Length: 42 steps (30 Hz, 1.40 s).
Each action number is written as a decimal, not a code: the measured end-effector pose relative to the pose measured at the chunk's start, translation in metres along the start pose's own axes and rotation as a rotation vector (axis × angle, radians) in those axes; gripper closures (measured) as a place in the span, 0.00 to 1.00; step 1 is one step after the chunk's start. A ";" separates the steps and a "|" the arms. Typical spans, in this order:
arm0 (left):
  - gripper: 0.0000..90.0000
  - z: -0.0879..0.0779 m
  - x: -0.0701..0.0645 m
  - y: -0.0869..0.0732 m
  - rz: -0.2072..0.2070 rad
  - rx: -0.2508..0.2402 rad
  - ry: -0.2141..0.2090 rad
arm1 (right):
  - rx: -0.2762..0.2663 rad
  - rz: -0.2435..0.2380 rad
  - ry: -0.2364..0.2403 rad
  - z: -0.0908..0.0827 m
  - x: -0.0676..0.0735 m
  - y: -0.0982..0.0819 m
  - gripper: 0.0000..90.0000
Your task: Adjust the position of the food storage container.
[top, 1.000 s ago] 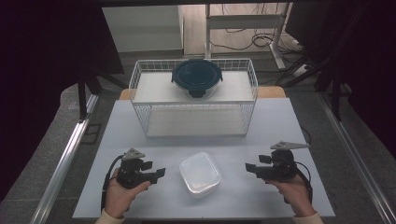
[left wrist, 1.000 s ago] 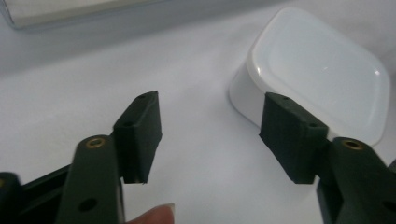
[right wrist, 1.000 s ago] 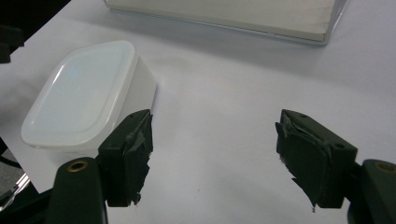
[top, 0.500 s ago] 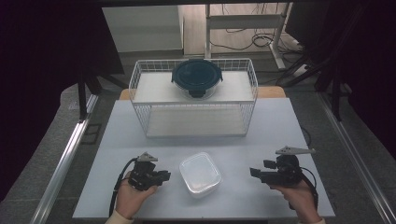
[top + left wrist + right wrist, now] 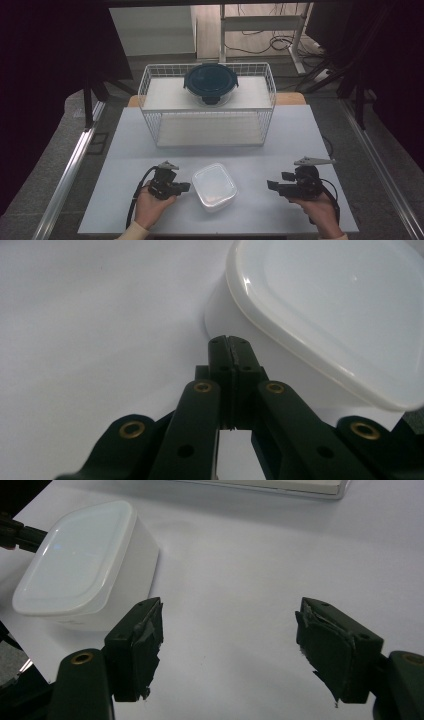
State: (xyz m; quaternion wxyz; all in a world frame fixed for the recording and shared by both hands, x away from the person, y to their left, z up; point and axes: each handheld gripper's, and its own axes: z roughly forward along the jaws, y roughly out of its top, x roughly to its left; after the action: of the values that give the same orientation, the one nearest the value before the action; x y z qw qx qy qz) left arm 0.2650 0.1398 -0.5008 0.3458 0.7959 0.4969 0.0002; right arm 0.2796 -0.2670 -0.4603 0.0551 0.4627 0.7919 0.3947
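- White lidded box (image 5: 215, 186) is seen low on the tabletop (image 5: 290, 135), between the two hands, lid on, nothing stacked on it.
- Left tongs (image 5: 186, 186) are noted pressed together, tips meeting with nothing between them; the jaws have just been closing. In the left gripper view the shut tips (image 5: 231, 347) are pointed at the box wall (image 5: 220, 315) just under the lid rim, just beside it; contact cannot be told.
- Right tongs (image 5: 270, 185) are held spread and empty, aimed across bare tabletop toward the box, well apart from it. In the right gripper view the box (image 5: 85, 565) is found up and to the left of the open tongs (image 5: 230, 645), off their centre line.
- Key relation: the box lies to the right of the left tongs and to the left of the right tongs; the left hand (image 5: 152, 207) is judged much the nearer.
- Long axis of the box is read as running from near-right to far-left in the high view, only slightly longer than wide.
- Wire basket (image 5: 150, 85) with a dark round lidded bowl (image 5: 210, 82) is noted at the far side, well apart from both tongs.
- Judgement: with shut tips at the wall, a nudge or bracing by the left is likely the coming move; the right would have to travel leftward to grip.
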 end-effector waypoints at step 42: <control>1.00 0.031 -0.014 0.041 0.021 -0.038 -0.054 | 0.001 0.012 -0.002 -0.001 -0.005 0.000 0.29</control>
State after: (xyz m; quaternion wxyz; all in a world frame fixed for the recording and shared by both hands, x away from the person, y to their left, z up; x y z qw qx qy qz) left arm 0.3009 0.1010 -0.4974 0.3742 0.7940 0.4791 -0.0079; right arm 0.2823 -0.2719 -0.4606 0.0532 0.4680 0.7892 0.3942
